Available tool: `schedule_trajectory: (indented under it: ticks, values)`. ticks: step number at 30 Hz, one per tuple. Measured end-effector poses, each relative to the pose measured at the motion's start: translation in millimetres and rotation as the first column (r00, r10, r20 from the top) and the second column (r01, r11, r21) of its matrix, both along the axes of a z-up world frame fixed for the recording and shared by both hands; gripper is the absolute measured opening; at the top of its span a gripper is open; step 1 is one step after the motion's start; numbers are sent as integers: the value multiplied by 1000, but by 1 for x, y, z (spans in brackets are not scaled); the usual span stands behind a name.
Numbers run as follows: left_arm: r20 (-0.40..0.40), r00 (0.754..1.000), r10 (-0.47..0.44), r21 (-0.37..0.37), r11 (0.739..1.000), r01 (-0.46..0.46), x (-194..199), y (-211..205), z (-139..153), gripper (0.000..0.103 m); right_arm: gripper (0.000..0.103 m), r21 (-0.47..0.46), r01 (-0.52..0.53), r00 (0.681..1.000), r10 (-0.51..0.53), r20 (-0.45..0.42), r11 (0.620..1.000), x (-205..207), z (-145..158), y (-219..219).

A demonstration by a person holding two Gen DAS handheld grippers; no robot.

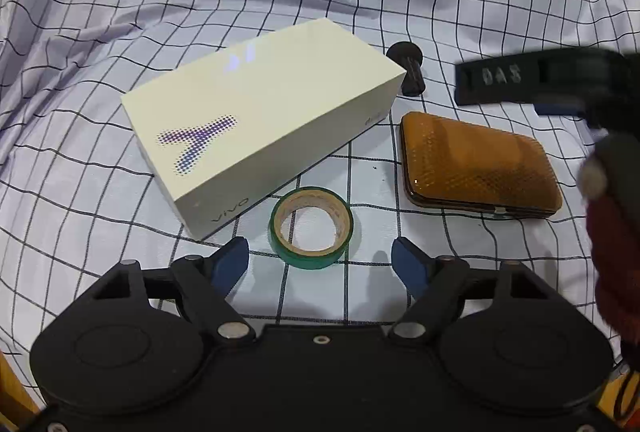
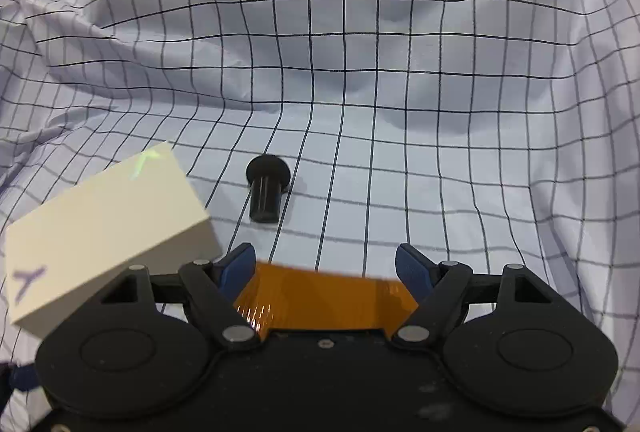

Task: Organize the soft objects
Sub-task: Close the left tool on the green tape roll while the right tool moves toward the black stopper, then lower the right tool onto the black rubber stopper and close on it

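The tape (image 1: 311,228) lies at twelve o'clock just beyond my left gripper (image 1: 320,264), whose parted fingers hold nothing.

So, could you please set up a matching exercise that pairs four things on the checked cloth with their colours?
Things:
1. box
2. tape roll
3. case
4. knob

Colours:
A. black
B. green
C. cream, with a purple dotted Y
D. orange

Pairs: 1-C, 2-B, 3-D, 4-A
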State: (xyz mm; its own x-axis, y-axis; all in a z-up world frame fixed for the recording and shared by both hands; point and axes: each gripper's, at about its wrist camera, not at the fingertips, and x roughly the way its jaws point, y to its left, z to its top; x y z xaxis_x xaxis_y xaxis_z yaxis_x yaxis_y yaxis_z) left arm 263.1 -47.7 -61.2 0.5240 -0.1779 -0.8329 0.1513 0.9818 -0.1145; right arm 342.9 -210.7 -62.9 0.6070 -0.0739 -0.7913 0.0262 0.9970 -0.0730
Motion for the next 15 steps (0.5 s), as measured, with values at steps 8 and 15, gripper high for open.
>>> schedule_trajectory:
  ticks: [8, 15]
  values:
    - [-19, 1000, 2, -1, 1000, -3, 10, 1, -8, 57, 76, -32, -22, 999, 21, -28, 999, 39, -21, 12]
    - [-15, 1000, -8, 10, 1000, 8, 13, 0, -9, 53, 76, -3, -35, 998, 35, -54, 999, 47, -31, 12]
